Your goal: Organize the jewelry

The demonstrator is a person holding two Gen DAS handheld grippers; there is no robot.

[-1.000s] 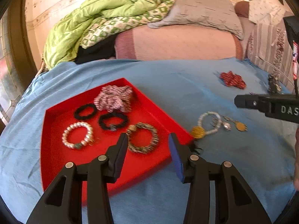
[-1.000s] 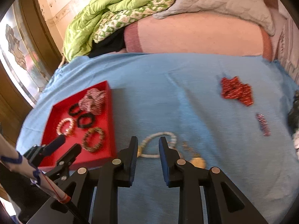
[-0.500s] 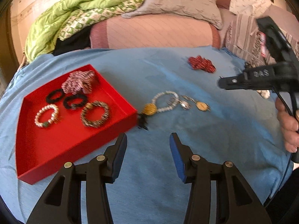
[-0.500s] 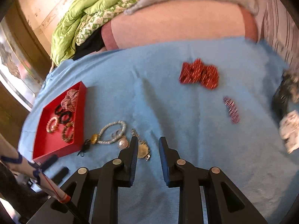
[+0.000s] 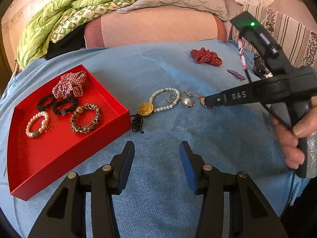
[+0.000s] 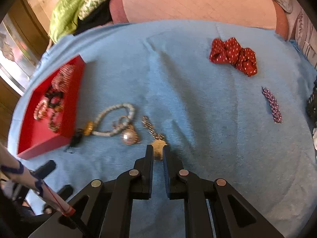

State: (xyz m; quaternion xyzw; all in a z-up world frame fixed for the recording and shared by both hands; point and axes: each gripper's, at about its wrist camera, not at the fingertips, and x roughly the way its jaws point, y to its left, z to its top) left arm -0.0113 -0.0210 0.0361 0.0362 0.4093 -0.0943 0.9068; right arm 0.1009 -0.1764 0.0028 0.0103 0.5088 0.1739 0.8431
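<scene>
Now | right gripper (image 6: 158,152) closing around gold pendant (image 6: 158,151) on chain | left gripper (image 5: 157,154) half-open, empty

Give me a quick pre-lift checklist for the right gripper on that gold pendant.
1. Gold pendant between the right gripper fingers: ok, jaws closing on it.
2. Firm grip: cannot tell.
3. Pendant's chain clear of the pearl ball and bead bracelet: cannot tell, they lie close together.
4. Red tray has bare floor at its near end: ok.
5. Left gripper out of the way: ok, open, holding nothing, over the blue cloth.
</scene>
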